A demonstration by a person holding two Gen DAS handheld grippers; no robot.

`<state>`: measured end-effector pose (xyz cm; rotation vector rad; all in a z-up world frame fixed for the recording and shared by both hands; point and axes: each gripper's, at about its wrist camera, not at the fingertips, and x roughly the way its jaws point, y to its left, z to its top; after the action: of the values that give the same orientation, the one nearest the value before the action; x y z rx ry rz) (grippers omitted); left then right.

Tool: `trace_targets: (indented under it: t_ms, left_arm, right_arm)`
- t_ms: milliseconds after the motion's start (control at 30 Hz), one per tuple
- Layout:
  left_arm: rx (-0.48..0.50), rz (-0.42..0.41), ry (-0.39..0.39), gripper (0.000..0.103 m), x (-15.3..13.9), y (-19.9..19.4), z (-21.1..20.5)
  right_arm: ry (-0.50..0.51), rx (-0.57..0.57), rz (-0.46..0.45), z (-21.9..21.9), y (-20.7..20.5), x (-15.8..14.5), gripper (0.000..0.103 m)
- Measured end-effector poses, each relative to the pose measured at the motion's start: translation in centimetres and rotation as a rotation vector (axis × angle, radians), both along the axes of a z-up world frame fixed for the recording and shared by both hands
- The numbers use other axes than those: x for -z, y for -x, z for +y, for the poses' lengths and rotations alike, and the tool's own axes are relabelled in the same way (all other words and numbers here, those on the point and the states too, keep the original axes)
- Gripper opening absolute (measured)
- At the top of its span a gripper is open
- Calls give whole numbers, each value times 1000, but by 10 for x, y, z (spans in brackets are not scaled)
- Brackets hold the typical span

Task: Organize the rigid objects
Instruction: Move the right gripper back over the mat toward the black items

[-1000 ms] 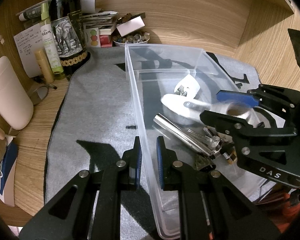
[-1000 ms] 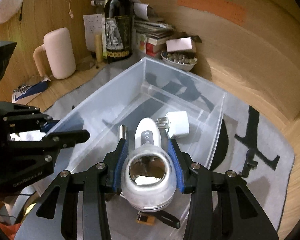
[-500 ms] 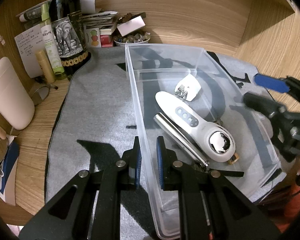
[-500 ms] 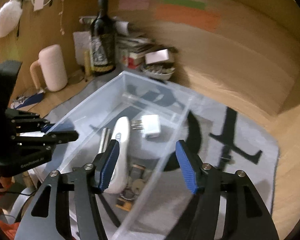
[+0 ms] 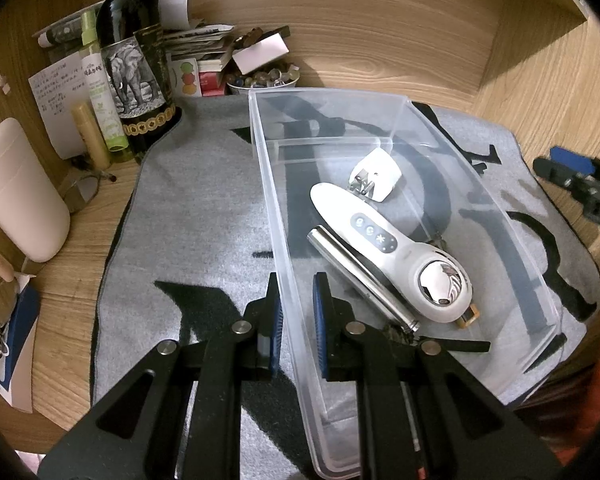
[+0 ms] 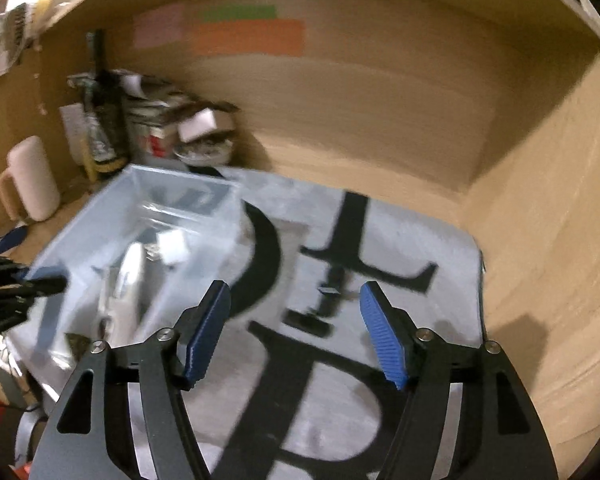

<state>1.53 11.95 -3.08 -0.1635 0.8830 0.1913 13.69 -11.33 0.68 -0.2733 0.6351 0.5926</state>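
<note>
Left wrist view, left to right: cream mug (image 5: 18, 196) at desk edge; wine bottle (image 5: 134, 56) upright at back with papers, books and a bowl of stones (image 5: 262, 80) beside it; grey mat (image 5: 188, 216) with black letters under everything.

Clear bin (image 5: 496, 216) sits on the mat. Inside: white plug adapter (image 5: 376, 174) toward the far end, white handheld device (image 5: 396, 256) lying diagonal, metal tube (image 5: 360, 276) alongside and touching it, small dark items under its head, too hidden to tell.

Left gripper (image 5: 296, 312) straddles the bin's near left wall, one pad outside, one inside; pads narrowly apart, contact with the wall cannot be told. Fingers point along the wall, tilted down.

Right gripper (image 6: 296, 328) spread wide, nothing between the pads. It is over the mat right of the bin, clear of it; view blurred. Small dark object (image 6: 308, 322) on the mat just ahead of it. In the left view its fingertip (image 5: 570, 162) shows at the right edge, beyond the bin.
</note>
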Motion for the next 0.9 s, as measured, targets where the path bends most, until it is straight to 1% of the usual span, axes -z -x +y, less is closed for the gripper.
trace_targets:
  t_ms: [133, 233, 333, 500, 633, 700, 733, 767, 800, 833, 900]
  left_arm:
    - [0, 0, 1, 13, 0, 0, 0]
    - [2, 0, -2, 13, 0, 0, -1]
    - [1, -1, -2, 13, 0, -1, -2]
    - [1, -1, 2, 13, 0, -1, -3]
    - [0, -1, 5, 13, -1, -2, -4]
    - [0, -2, 5, 13, -1, -2, -4]
    - [0, -2, 5, 13, -1, -2, -4]
    - [0, -2, 5, 13, -1, -2, -4]
    - [1, -2, 5, 13, -1, -2, -4]
    - [1, -2, 5, 13, -1, -1, -4]
    - [1, -2, 5, 13, -1, -1, -4]
  right_arm:
    - [48, 36, 62, -8, -14, 26, 64]
    - [83, 39, 125, -9, -24, 47, 64]
    - [97, 25, 171, -7, -29, 60, 64]
    - [91, 9, 220, 6, -43, 67, 64]
    - [104, -4, 219, 24, -49, 73, 64]
    - [120, 5, 223, 32, -54, 79, 61]
    - [118, 8, 230, 34, -58, 82, 54]
    - [104, 5, 234, 34, -59, 83, 52]
    - [94, 5, 234, 34, -60, 82, 44]
    - [91, 3, 235, 33, -59, 80, 42]
    - [86, 10, 228, 32, -59, 80, 42]
